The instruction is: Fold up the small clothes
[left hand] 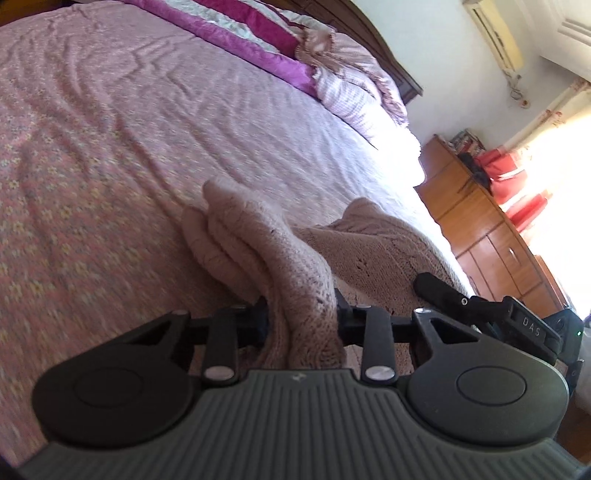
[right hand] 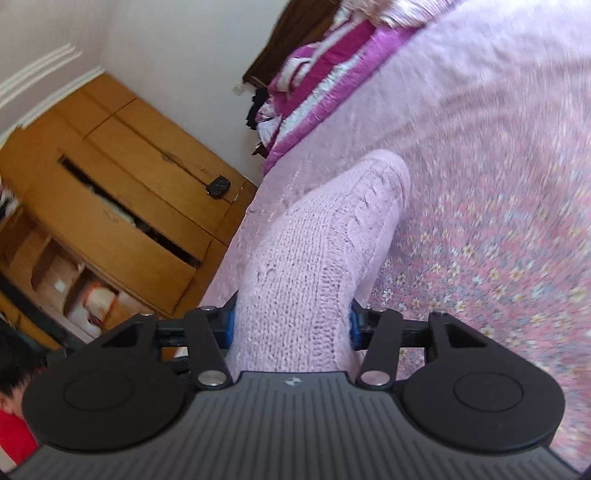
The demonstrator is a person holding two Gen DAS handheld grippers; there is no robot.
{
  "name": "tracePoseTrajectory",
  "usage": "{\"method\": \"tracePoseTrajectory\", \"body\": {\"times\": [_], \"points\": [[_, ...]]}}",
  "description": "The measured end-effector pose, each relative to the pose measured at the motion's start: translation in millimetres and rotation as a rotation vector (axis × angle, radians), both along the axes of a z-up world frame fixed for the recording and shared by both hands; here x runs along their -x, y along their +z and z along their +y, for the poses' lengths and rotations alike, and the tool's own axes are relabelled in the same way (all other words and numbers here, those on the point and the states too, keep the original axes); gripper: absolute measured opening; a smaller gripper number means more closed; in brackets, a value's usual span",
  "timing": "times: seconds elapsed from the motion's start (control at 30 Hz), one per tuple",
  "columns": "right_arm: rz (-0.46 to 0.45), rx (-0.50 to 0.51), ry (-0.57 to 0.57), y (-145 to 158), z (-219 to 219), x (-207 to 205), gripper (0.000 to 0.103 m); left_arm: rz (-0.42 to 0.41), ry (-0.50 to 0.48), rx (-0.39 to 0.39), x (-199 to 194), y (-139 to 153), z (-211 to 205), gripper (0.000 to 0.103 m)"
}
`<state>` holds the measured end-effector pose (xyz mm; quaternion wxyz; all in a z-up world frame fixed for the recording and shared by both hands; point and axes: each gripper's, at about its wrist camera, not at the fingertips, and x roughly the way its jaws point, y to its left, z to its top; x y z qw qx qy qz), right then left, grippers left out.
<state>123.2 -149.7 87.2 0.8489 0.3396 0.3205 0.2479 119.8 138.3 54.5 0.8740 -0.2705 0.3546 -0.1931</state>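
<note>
A pale pink knitted garment lies bunched on the bed's floral sheet. My left gripper is shut on a thick fold of the knit, which stands up from the jaws and drapes forward. In the right wrist view my right gripper is shut on another bunch of the same knitted garment, which fills the gap between the blue pads and hangs towards the sheet. A black finger of the other gripper shows at the right of the left wrist view, over the knit.
A folded magenta and white quilt and a pillow lie at the head of the bed. Wooden drawers stand beside the bed, a wooden wardrobe on the other side. A person's head and red top show low at the left.
</note>
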Motion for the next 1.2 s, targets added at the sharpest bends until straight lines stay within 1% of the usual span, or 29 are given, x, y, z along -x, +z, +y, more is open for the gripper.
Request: {"method": "tracePoseTrajectory", "body": {"times": [0.17,0.27,0.33,0.47,0.53,0.6,0.7,0.77,0.8,0.87,0.9,0.97,1.0,1.03,1.07,1.1,1.13,1.2], "points": [[-0.041,0.055,-0.030,21,-22,45,0.057,-0.009,-0.063,0.018,28,3,-23,0.034],[-0.035,0.082,-0.056,18,-37,74,0.057,0.011,-0.096,-0.001,42,-6,-36,0.034],[-0.006,0.104,-0.073,7,-45,89,0.057,0.026,-0.109,-0.032,47,-14,-45,0.034],[0.070,0.159,-0.108,-26,-57,107,0.058,0.059,-0.110,-0.136,53,-32,-54,0.035],[0.104,0.179,-0.115,-43,-59,109,0.060,0.068,-0.107,-0.152,54,-37,-54,0.038],[0.109,0.176,-0.132,-55,-60,113,0.064,0.072,-0.111,-0.158,53,-38,-51,0.039],[0.104,0.168,-0.142,-58,-60,119,0.067,0.068,-0.106,-0.186,57,-33,-50,0.040],[0.093,0.195,-0.147,-52,-55,121,0.071,0.060,-0.097,-0.220,63,-28,-53,0.045],[0.084,0.213,-0.152,-50,-54,123,0.072,0.054,-0.090,-0.237,66,-26,-55,0.046],[0.064,0.247,-0.164,-45,-52,131,0.073,0.036,-0.072,-0.283,74,-20,-57,0.053],[0.057,0.262,-0.171,-41,-51,134,0.073,0.025,-0.066,-0.307,78,-17,-58,0.055],[0.041,0.288,-0.187,-36,-53,138,0.074,0.006,-0.052,-0.354,87,-11,-61,0.064],[0.027,0.304,-0.196,-33,-52,144,0.074,-0.001,-0.043,-0.372,89,-10,-60,0.064],[0.013,0.319,-0.201,-29,-52,147,0.076,-0.008,-0.032,-0.394,94,-7,-61,0.065],[-0.001,0.335,-0.206,-26,-51,153,0.080,-0.012,-0.025,-0.411,98,-6,-62,0.068],[-0.014,0.350,-0.210,-22,-50,158,0.082,-0.014,-0.014,-0.428,102,-5,-62,0.072],[-0.030,0.363,-0.216,-19,-49,165,0.084,-0.015,0.001,-0.444,106,-4,-63,0.080],[-0.052,0.390,-0.215,-12,-47,179,0.086,-0.032,0.032,-0.478,116,-3,-64,0.082]]}}
